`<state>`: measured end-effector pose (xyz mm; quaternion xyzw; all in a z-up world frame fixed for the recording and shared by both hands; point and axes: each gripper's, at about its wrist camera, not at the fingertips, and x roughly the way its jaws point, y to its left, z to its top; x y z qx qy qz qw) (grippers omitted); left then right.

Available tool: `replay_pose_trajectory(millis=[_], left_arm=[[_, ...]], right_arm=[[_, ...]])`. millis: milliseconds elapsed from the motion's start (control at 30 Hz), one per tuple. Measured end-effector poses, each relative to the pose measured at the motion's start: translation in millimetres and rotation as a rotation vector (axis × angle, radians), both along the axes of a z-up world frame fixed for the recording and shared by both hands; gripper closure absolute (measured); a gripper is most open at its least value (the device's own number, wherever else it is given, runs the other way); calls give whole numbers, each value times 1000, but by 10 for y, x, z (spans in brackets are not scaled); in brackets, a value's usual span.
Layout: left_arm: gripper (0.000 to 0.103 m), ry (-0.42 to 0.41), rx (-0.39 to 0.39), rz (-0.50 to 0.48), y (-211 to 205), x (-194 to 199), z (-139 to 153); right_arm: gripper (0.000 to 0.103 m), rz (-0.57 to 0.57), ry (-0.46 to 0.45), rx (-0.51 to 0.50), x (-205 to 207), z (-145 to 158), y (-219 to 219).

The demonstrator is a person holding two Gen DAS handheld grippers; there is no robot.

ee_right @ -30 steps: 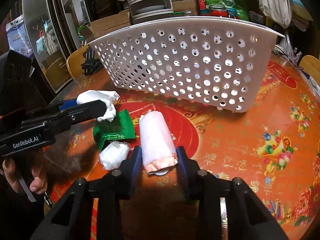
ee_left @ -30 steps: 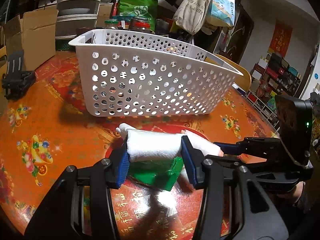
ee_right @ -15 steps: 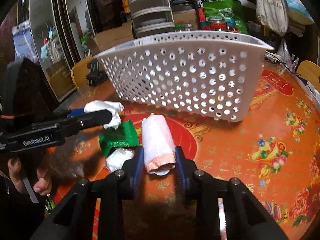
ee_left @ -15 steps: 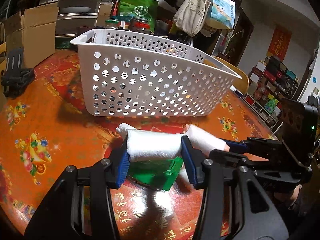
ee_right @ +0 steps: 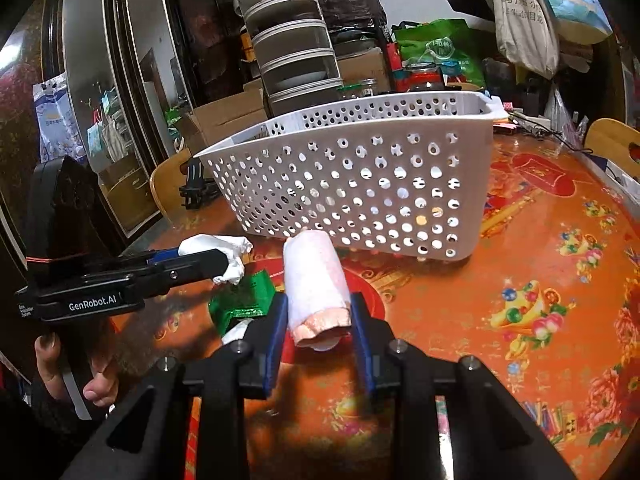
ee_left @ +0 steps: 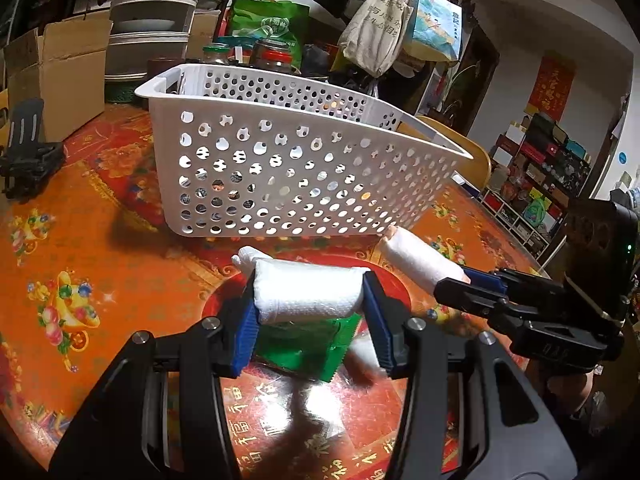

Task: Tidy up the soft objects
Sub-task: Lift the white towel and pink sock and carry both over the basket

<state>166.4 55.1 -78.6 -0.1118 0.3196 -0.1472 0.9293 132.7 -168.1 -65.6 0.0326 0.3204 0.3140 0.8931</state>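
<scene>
Soft white rolled towel (ee_left: 308,294) is clamped in the left gripper (ee_left: 308,320) and a pink-ended roll (ee_right: 316,284) in the right gripper (ee_right: 316,328), both seemingly lifted off the desk (ee_right: 520,280); next, carry them over the rim of the white perforated plastic basket (ee_right: 360,184) at twelve o'clock.

White basket (ee_left: 280,184) with round perforations; orange-red table (ee_left: 100,264) printed with multicoloured flower motifs (gold characters on the central red disc); white textured roll (ee_left: 308,292); pale pink roll (ee_right: 316,284); green foil packet (ee_left: 304,344); blue gripper pads (ee_right: 276,332).
</scene>
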Motion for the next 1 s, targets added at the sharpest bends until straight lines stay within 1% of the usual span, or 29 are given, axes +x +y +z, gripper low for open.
replay_pose_trajectory(millis=[133, 300, 400, 500, 667, 800, 1000], left_arm=[[58, 0, 3, -2, -8, 9, -5], [58, -12, 7, 13, 2, -18, 9], [58, -24, 38, 38, -23, -46, 30], [58, -44, 56, 39, -67, -84, 84], [58, -74, 59, 44, -80, -162, 233], [58, -89, 85, 61, -91, -220, 394], [58, -133, 110, 83, -62, -302, 751]], right_arm=[[73, -10, -3, 6, -14, 5, -16], [73, -56, -22, 11, -56, 18, -72], [73, -89, -28, 17, -63, 31, -131], [73, -107, -30, 11, -71, 41, -163], [73, -120, -45, 1, -123, 111, -199], [73, -138, -86, -9, -200, 265, -240], [73, -163, -171, -28, -265, 695, -309]])
